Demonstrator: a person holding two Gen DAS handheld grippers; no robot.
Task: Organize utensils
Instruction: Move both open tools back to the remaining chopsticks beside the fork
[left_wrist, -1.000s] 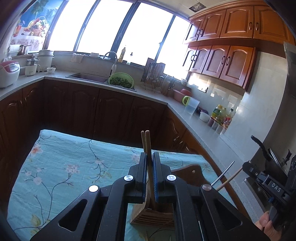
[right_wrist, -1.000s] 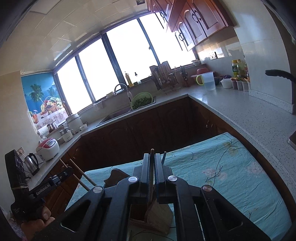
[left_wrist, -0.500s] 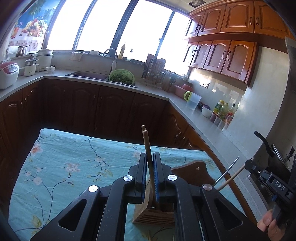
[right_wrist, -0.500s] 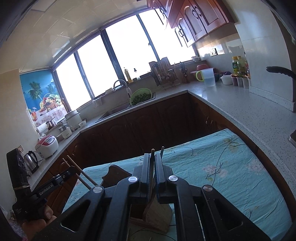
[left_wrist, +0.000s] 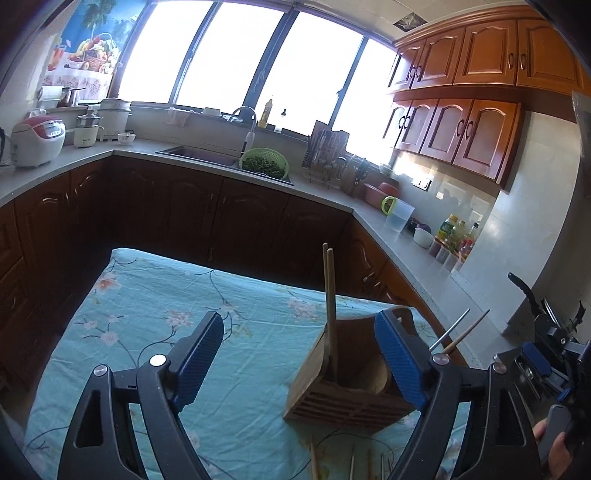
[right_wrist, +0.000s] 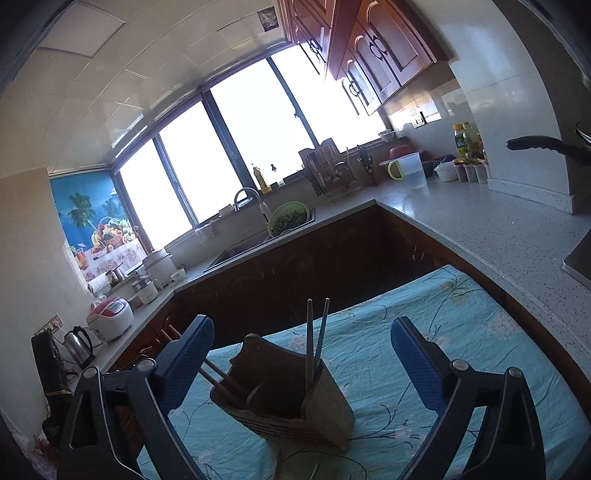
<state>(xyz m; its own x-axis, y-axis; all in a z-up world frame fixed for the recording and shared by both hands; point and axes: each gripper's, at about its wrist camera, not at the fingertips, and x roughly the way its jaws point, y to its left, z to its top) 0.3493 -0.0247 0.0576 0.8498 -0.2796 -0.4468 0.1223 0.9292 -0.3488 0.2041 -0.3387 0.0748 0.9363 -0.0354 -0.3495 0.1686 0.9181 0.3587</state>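
Two pairs of chopsticks stand in the slatted wooden utensil holder (left_wrist: 347, 384) on your floral turquoise cloth (left_wrist: 155, 317); wooden chopsticks (left_wrist: 330, 295) upright at its left, another pair (left_wrist: 460, 334) leaning right; your left gripper (left_wrist: 299, 365) and right gripper (right_wrist: 301, 365) both have jaws released wide, grasping nothing; more chopsticks (left_wrist: 351, 465) lie nearer you.

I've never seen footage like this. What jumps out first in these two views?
The wooden utensil holder stands on a turquoise floral tablecloth, with two pairs of chopsticks sticking up out of it. Framing it in each view are a gripper's two blue-padded fingers spread wide: the left gripper and the right gripper, neither holding anything. Behind, bright windows glare above a sink with a green colander.
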